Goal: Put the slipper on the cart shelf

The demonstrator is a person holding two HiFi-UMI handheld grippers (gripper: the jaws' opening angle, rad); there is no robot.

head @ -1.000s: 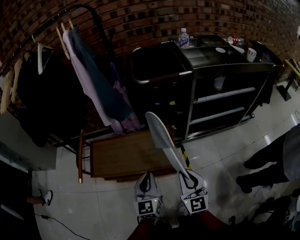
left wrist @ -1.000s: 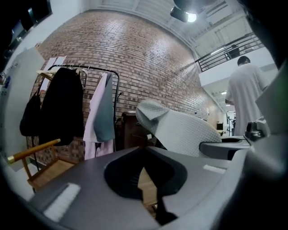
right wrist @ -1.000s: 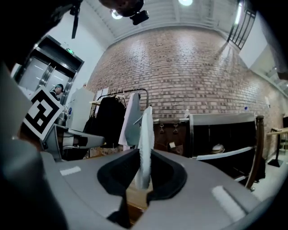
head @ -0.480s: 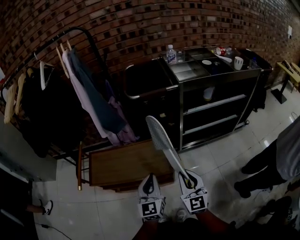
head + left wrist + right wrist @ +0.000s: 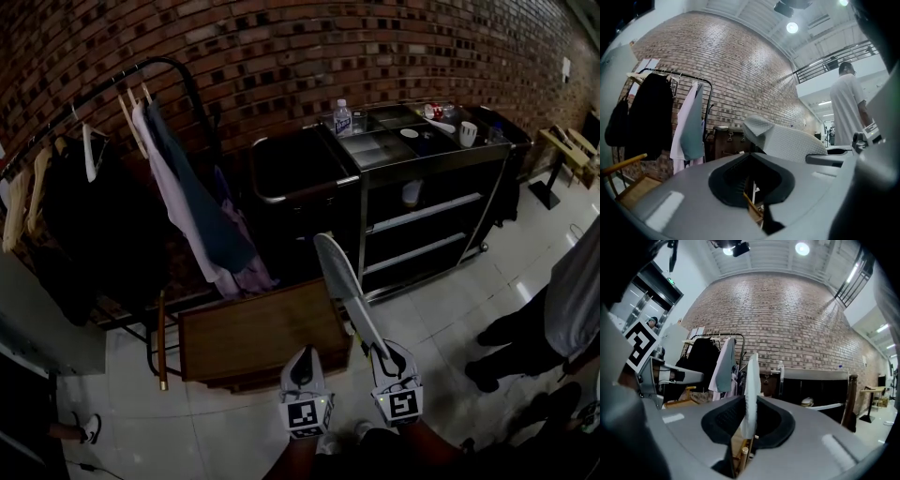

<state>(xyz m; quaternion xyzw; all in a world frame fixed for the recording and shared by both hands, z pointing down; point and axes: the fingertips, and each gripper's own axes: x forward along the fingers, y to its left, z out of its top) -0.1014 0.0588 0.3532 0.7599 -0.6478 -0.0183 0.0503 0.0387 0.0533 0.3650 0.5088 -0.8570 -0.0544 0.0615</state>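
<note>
Right gripper [image 5: 382, 354] clamped the flat white slipper [image 5: 339, 277], shifted right since before. Left gripper [image 5: 302, 367] was closed, empty. Low brown wooden bench [image 5: 253, 333] sat before black metal cart [image 5: 422, 187].

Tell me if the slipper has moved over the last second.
Yes. The slipper, clamped in the right gripper, has shifted right: its tip now sits off the wooden bench, nearer the cart.

Hung clothes [image 5: 187, 211] before brick wall [image 5: 281, 47]; wooden bench [image 5: 253, 337] nearby.

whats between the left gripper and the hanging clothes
A low wooden platform sits between the left gripper and the hanging clothes, as the head view shows.
</note>
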